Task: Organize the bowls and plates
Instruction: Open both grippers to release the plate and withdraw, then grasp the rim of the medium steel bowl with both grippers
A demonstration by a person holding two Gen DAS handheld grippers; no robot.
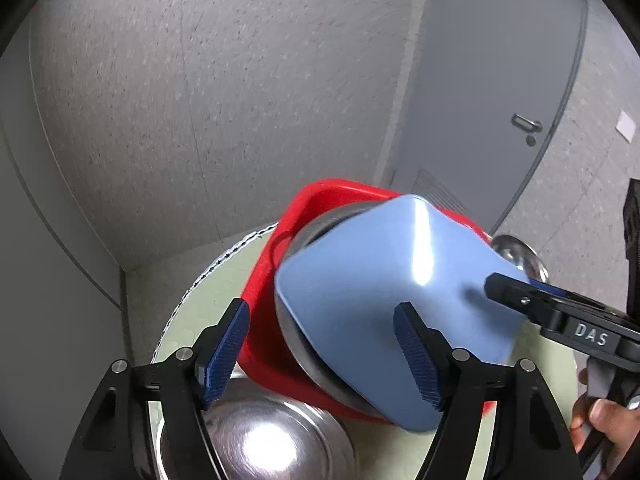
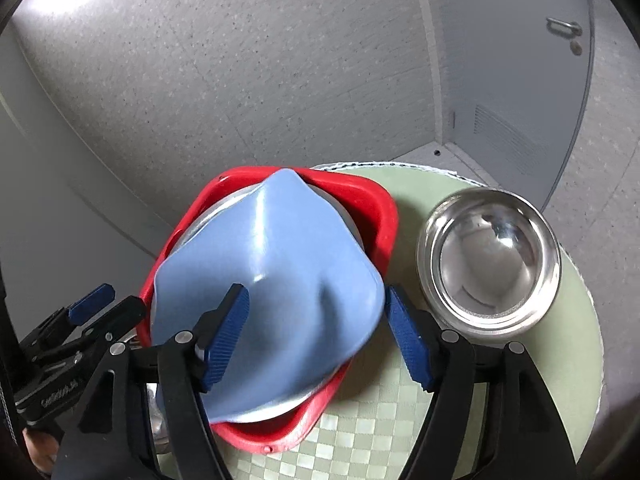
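Observation:
A blue square plate (image 1: 372,288) (image 2: 272,280) lies on a steel plate (image 1: 296,336) inside a red tray (image 1: 264,280) (image 2: 376,208) on the round green table. My right gripper (image 2: 316,328) is open with its fingers on either side of the blue plate's near edge; it also shows in the left wrist view (image 1: 516,292). My left gripper (image 1: 324,348) is open and empty, over the tray's near left side; it shows at the left of the right wrist view (image 2: 104,308).
A steel bowl (image 2: 488,260) stands right of the tray. Another steel bowl (image 1: 256,440) sits under my left gripper. The table edge (image 2: 592,320) curves close by. A grey wall and a door (image 1: 500,80) stand behind.

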